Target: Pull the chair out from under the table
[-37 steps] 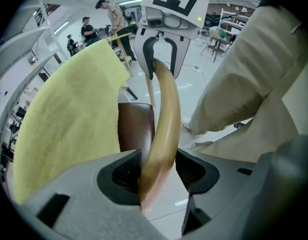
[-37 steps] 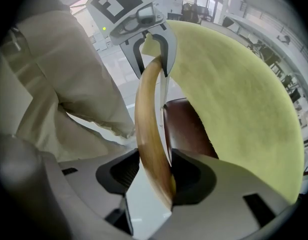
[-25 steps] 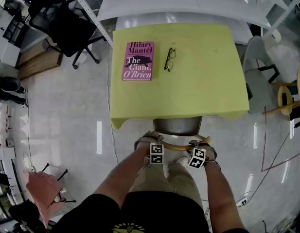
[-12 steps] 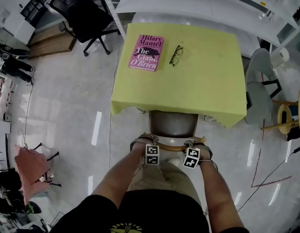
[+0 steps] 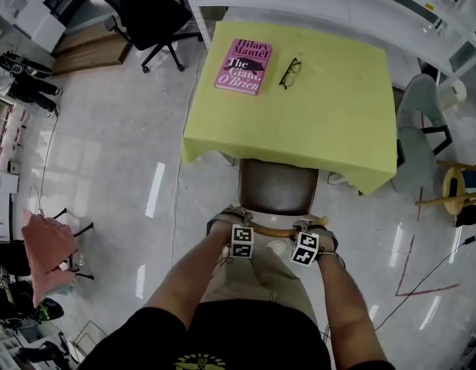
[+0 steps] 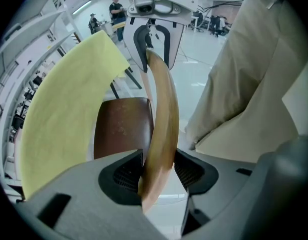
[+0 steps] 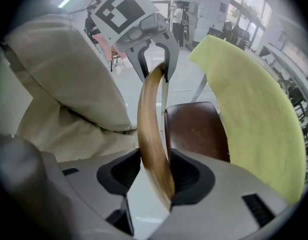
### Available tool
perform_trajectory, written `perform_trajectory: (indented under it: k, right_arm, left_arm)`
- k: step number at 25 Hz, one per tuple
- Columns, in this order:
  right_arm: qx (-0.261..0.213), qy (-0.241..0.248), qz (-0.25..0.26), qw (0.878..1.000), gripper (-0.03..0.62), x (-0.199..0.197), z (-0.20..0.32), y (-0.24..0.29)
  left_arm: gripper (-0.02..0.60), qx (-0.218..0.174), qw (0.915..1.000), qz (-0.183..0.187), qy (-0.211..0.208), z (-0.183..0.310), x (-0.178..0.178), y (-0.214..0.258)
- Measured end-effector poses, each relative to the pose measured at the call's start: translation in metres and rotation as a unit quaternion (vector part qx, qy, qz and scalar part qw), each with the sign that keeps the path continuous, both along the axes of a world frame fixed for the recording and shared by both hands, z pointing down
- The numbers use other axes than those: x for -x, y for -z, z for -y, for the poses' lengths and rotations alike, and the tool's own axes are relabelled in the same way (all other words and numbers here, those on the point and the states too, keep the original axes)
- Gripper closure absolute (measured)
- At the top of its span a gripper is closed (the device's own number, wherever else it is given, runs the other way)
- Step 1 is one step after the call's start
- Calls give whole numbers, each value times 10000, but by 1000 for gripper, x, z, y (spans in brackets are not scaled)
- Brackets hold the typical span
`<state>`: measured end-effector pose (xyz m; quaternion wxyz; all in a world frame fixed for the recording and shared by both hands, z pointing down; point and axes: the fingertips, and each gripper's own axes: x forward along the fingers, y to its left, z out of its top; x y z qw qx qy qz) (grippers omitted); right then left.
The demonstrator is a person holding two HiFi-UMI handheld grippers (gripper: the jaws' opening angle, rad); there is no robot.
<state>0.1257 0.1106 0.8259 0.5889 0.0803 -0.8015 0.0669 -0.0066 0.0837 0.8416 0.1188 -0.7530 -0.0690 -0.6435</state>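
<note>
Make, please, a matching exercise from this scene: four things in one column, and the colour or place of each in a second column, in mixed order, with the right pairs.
Things
1. book
2. glasses
3. chair seat
4. backrest rail

Descriptions
A. dark brown, at the near edge of the yellow tablecloth
B. pink, lying on the yellow tablecloth
C. light wood, curved
D. dark frame, just right of the book in the head view

Pairs: 1-B; 2-D; 3-A; 4-C

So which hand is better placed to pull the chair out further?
Neither, likely: left fingers and right fingers both clamp the chair's back rail, one near each end; the left ones just closed further.
</note>
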Motion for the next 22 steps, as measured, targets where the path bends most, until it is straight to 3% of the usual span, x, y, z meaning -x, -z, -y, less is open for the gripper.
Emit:
perform_trajectory:
  k: [5, 9, 22]
  right_arm:
    - [11, -112, -8, 9999, 411, 6, -18, -1]
    - [-4, -157, -81, 9998, 411, 8, -38, -6]
    - [94, -479, -166, 9987, 411, 29, -104, -4]
  left_arm:
    - [388, 86, 9998, 83, -180, -16, 10, 3]
    - [390, 88, 9995, -108, -276, -31, 10, 2]
    - [393, 174, 9979, -150, -602, -93, 30, 1]
